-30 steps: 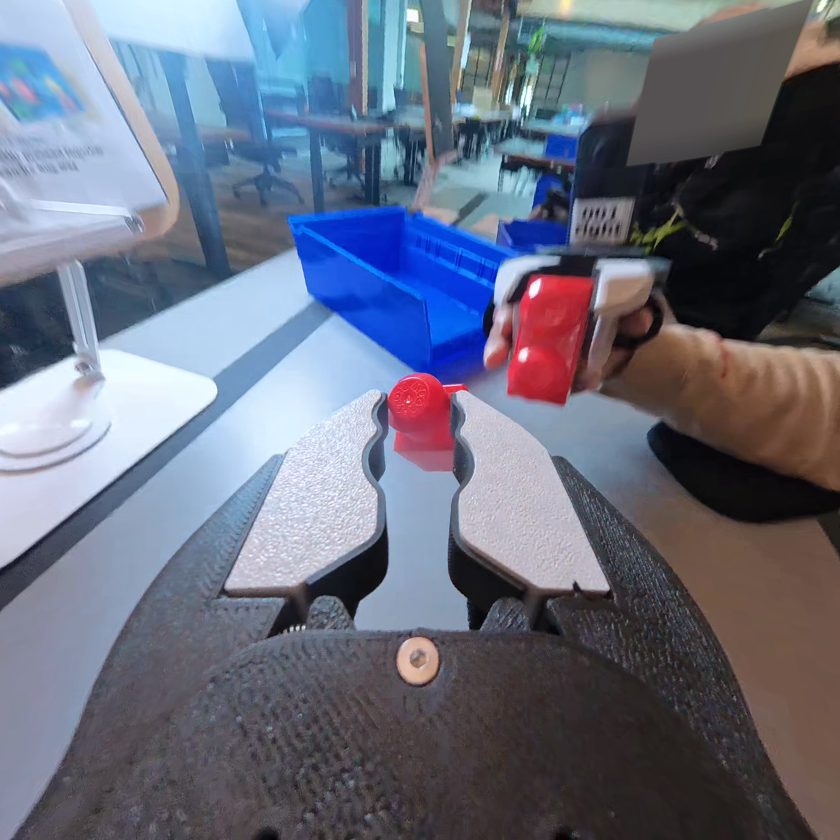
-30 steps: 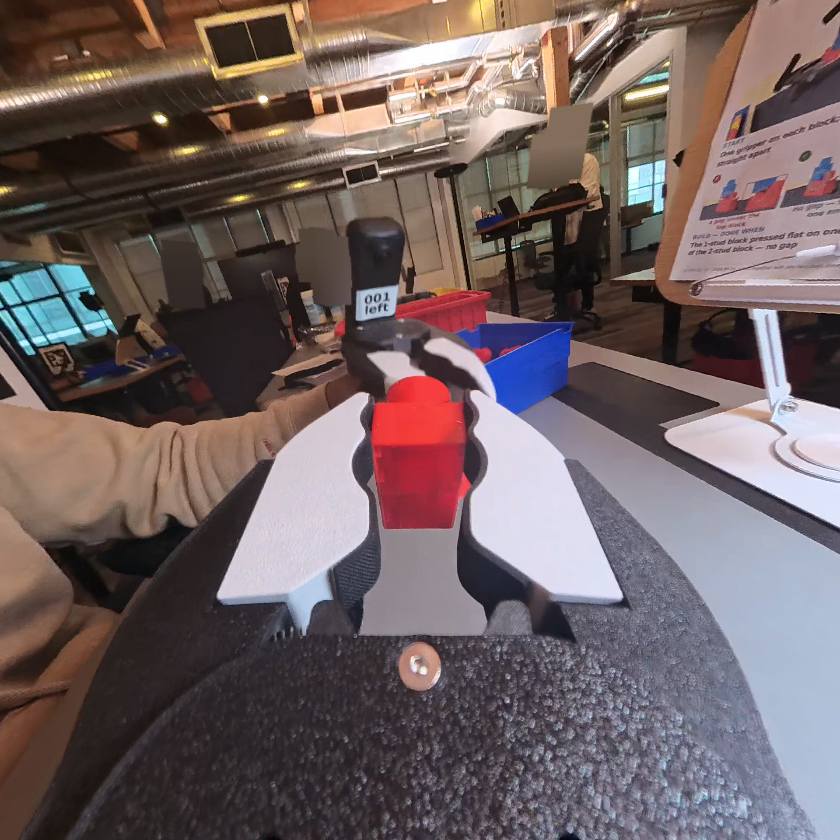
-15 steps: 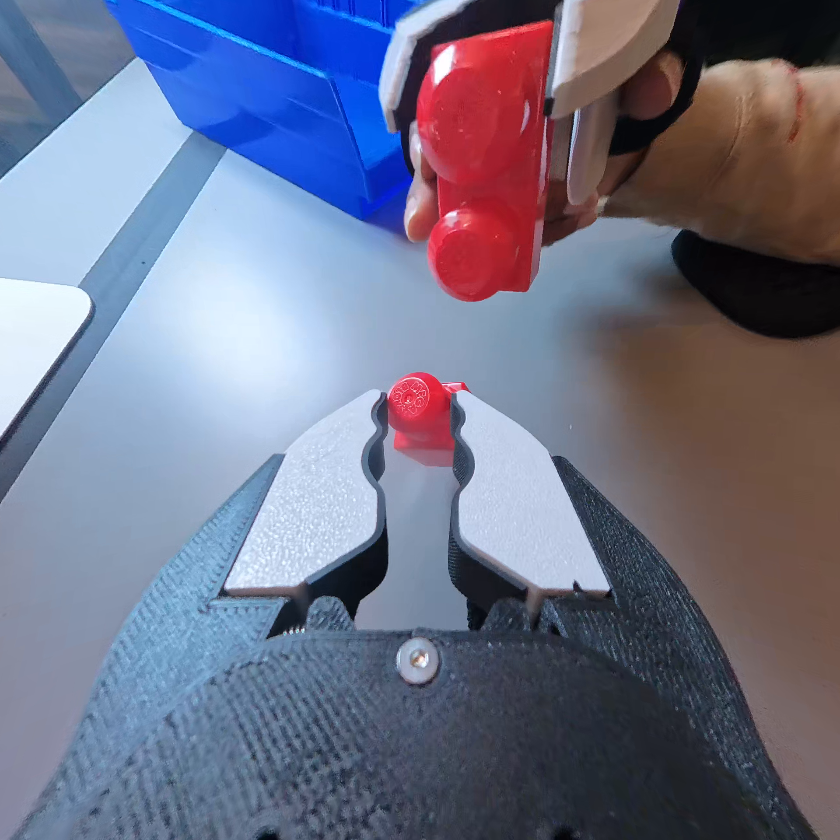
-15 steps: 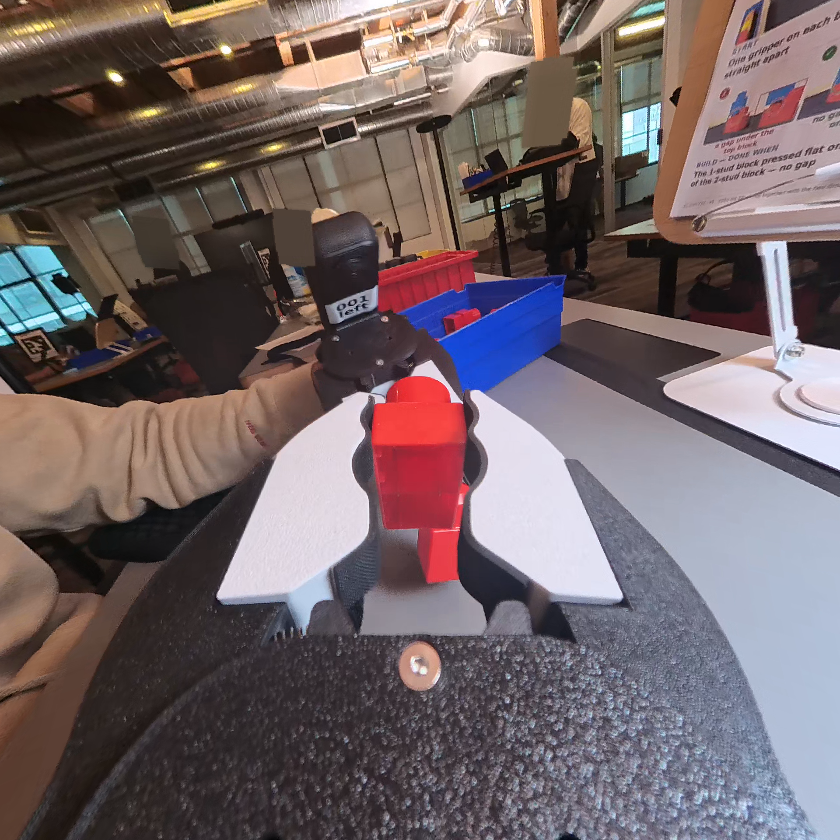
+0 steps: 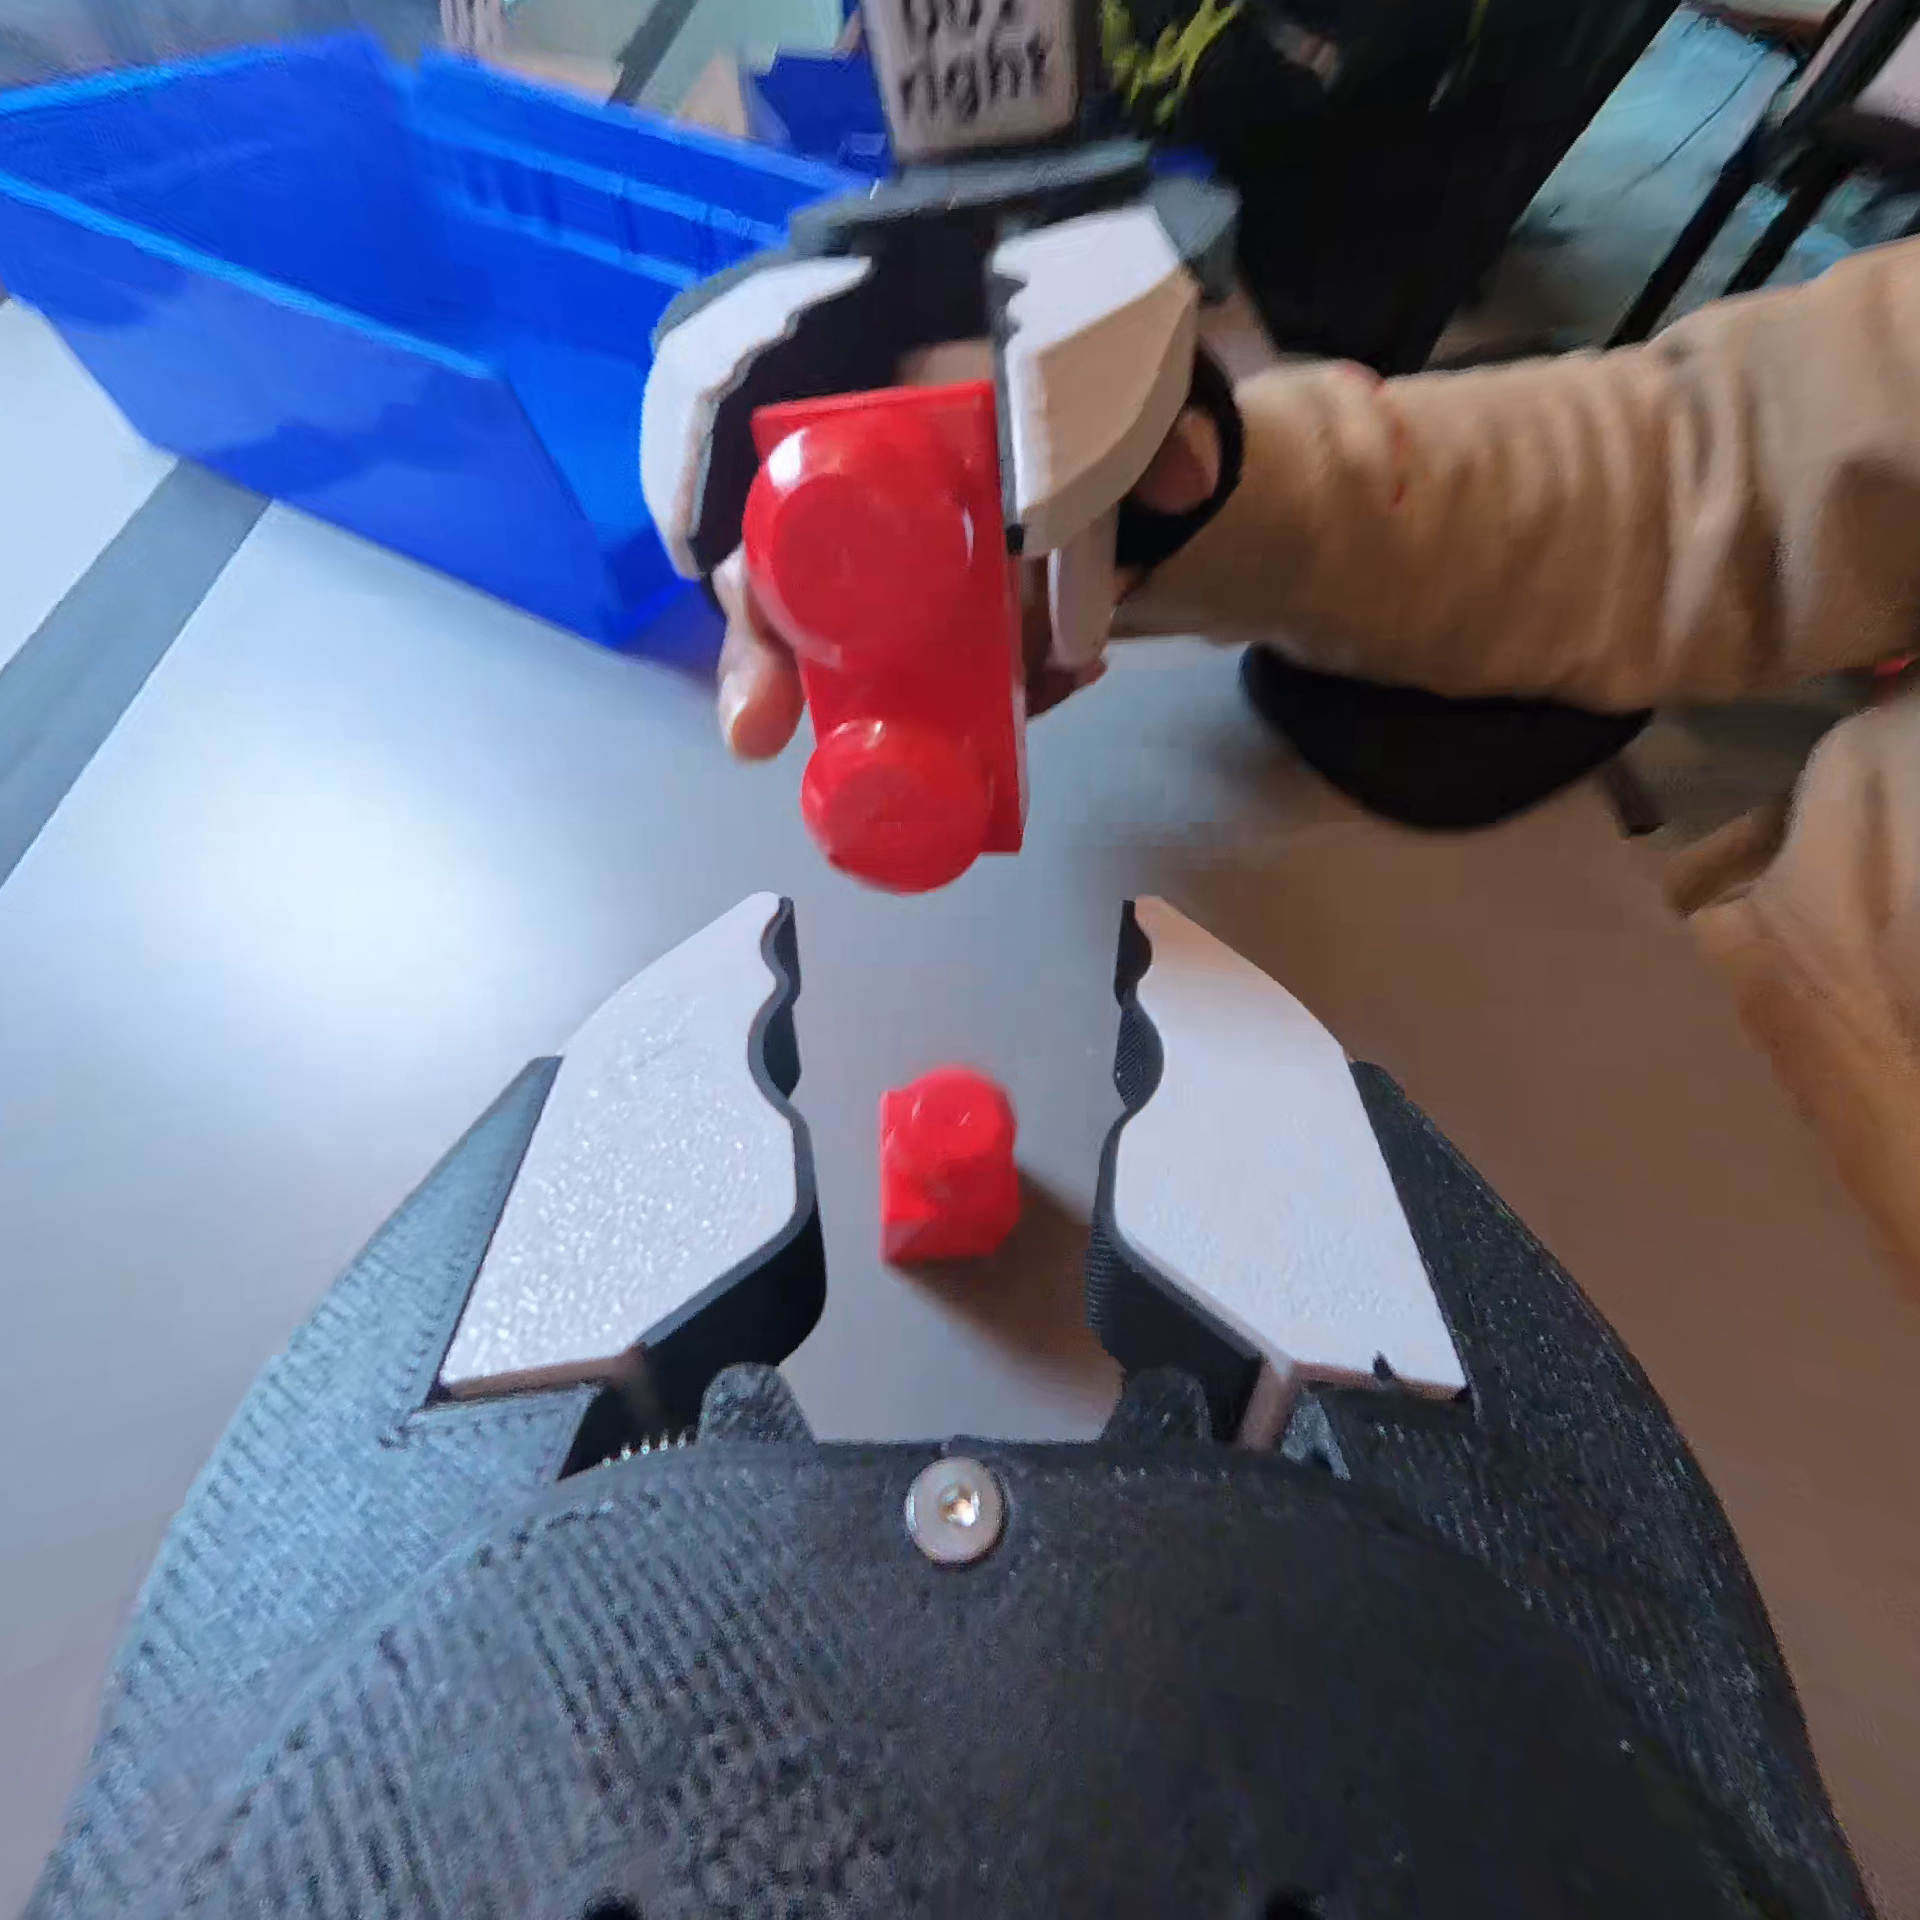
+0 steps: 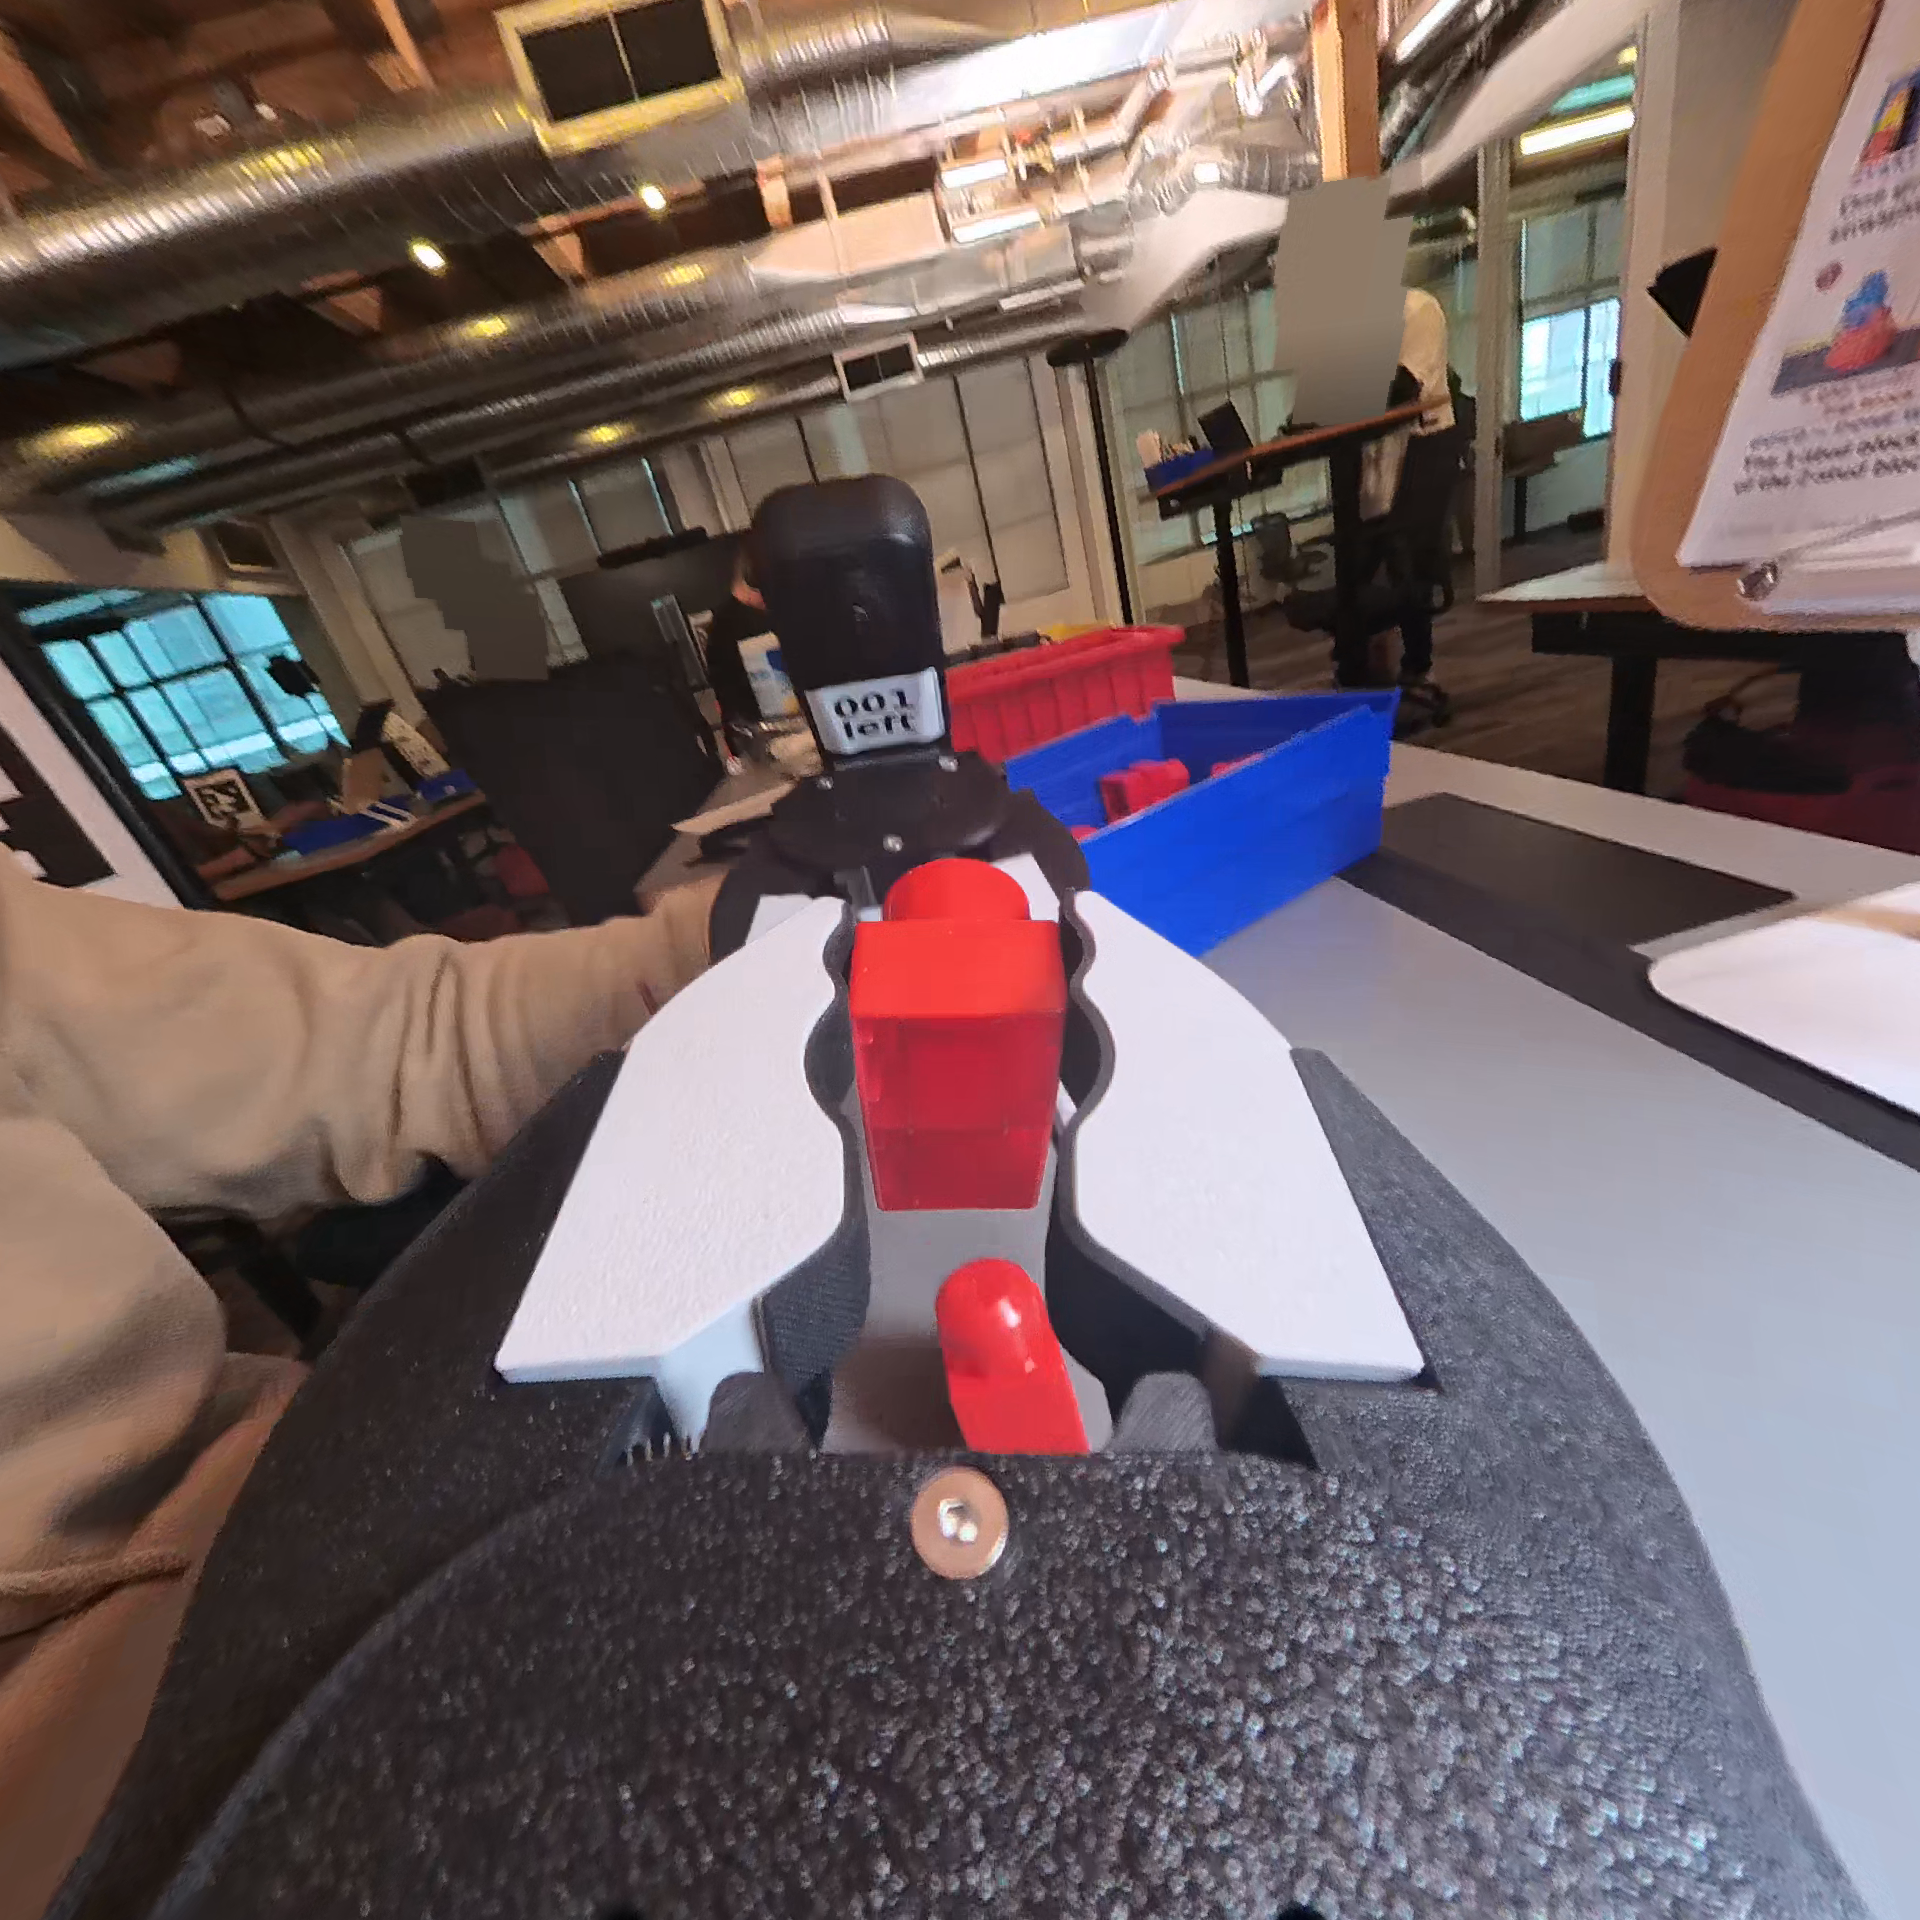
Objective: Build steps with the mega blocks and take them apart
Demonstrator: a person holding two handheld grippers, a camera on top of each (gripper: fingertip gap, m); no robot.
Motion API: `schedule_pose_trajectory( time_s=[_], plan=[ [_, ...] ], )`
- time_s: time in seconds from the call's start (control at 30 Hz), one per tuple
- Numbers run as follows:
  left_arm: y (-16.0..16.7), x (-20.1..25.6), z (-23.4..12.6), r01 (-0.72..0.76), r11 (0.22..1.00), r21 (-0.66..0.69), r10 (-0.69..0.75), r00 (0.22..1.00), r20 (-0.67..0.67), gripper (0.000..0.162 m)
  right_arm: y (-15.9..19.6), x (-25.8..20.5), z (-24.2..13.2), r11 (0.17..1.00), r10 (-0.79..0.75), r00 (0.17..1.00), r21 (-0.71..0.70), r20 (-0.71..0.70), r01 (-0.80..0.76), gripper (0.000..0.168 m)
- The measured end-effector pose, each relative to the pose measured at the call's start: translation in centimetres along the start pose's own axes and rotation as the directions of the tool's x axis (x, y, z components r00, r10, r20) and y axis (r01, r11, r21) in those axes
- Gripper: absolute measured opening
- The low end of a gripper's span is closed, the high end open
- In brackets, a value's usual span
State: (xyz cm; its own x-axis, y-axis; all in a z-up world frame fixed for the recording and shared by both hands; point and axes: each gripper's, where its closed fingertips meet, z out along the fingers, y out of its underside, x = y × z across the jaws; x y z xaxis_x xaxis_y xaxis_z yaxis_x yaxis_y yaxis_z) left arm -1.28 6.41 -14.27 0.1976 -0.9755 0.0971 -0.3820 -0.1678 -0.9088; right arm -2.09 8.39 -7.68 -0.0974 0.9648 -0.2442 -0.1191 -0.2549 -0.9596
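Note:
My left gripper (image 5: 956,935) is open and empty above the grey table (image 5: 312,935). A small red one-stud block (image 5: 945,1164) lies on the table below the gap between its fingers, apart from both. My right gripper (image 6: 956,935) is shut on a red two-stud block (image 6: 956,1060) and holds it in the air. The same two-stud block (image 5: 894,634) shows in the left wrist view, studs facing me, just beyond my left fingertips. The one-stud block (image 6: 1003,1371) also shows under the right gripper. The left gripper's body (image 6: 862,810) shows beyond the held block.
A blue bin (image 5: 343,343) stands on the table at the far left; it holds red blocks (image 6: 1138,790). A red bin (image 6: 1060,686) stands behind it. A white stand (image 6: 1787,997) with an instruction sheet (image 6: 1829,312) is at the right. A person's beige sleeves (image 5: 1507,520) hold the grippers. Spacing between my two grippers at the tips: around 7 centimetres.
My left gripper has opened and let go of the one-stud block, which now lies on the table below it. The right gripper still holds the two-stud block, now closer to my left fingertips.

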Motion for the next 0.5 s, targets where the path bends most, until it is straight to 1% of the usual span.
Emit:
schedule_pose_trajectory(
  time_s=[0.07,0.13,0.17,0.2,0.23,0.27,0.3,0.37,0.43,0.5],
  plan=[
    [-1.8,1.1,0.8,0.012,0.996,0.084,-0.008,0.999,-0.052,0.064,-1.2,-0.8,0.2,0.998,0.003,1.000,0.068,0.030,-0.005,0.037],
    [-3.0,1.3,1.6,0.019,0.989,0.147,-0.012,0.999,-0.050,0.062,-2.0,-1.3,0.2,0.992,0.005,0.999,0.122,0.046,-0.011,0.037],
    [-3.7,1.3,1.9,0.035,0.981,0.190,-0.025,0.998,-0.053,0.055,-2.3,-1.6,0.2,0.990,0.006,0.999,0.139,0.053,-0.014,0.037],
    [-4.3,0.9,2.0,0.049,0.972,0.228,-0.043,0.999,-0.032,0.044,-2.5,-1.7,0.2,0.988,0.008,0.998,0.154,0.058,-0.016,0.037],
    [-4.8,0.7,2.0,0.060,0.965,0.255,-0.054,0.998,-0.032,0.039,-2.8,-1.8,0.2,0.986,0.008,0.998,0.166,0.063,-0.018,0.037],
    [-5.1,0.9,1.9,0.081,0.956,0.281,-0.067,0.996,-0.060,0.039,-3.1,-2.0,0.1,0.985,0.007,0.997,0.171,0.070,-0.019,0.037],
    [-5.3,1.0,1.7,0.099,0.951,0.293,-0.079,0.994,-0.082,0.039,-3.1,-2.0,0.1,0.986,0.000,0.997,0.166,0.072,-0.012,0.037],
    [-5.1,0.5,1.4,0.087,0.957,0.275,-0.069,0.995,-0.074,0.038,-2.8,-1.9,0.1,0.992,-0.028,0.998,0.127,0.062,0.020,0.037],
    [-4.8,0.0,0.6,0.070,0.967,0.243,-0.058,0.997,-0.056,0.038,-1.9,-1.7,0.0,0.998,-0.048,0.997,0.049,0.053,0.045,0.037],
    [-4.4,-0.7,-0.3,0.039,0.979,0.200,-0.035,0.999,-0.024,0.037,-0.6,-1.3,-0.1,0.995,-0.073,0.997,-0.060,0.037,0.075,0.037]
  ],
)
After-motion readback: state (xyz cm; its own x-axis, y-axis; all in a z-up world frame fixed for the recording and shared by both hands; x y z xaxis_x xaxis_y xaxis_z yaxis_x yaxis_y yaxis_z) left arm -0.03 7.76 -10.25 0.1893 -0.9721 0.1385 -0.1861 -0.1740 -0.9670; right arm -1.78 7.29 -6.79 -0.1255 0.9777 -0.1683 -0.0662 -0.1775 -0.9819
